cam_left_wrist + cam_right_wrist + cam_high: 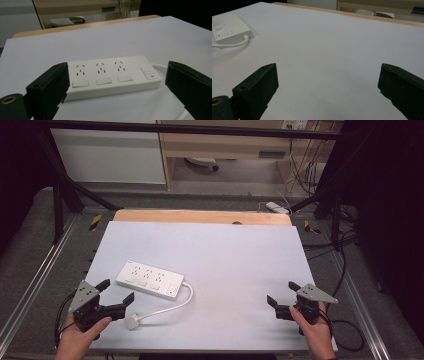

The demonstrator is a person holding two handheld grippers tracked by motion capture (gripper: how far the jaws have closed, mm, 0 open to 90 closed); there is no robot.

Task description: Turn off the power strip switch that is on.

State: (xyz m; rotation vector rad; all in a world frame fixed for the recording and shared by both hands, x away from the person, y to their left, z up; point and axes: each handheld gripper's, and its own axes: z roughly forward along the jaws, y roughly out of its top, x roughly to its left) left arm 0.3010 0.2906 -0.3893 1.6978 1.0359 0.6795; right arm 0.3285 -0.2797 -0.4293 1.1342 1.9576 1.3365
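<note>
From above, the power strip (pixel 150 279) lies left of centre on the table (pixel 230 255), long axis slanting, switch end towards the right and nearer the person. The left gripper (pixel 118 291) gapes just beside it; the right gripper (pixel 282 292) gapes well apart. In the left gripper view the strip (pixel 110 73) lies crosswise between the spread jaws. In the right gripper view its cord end (pixel 229 30) sits far left.

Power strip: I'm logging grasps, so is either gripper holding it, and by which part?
Nothing is held. The left gripper is open near the power strip; the right gripper is open over the bare table.
</note>
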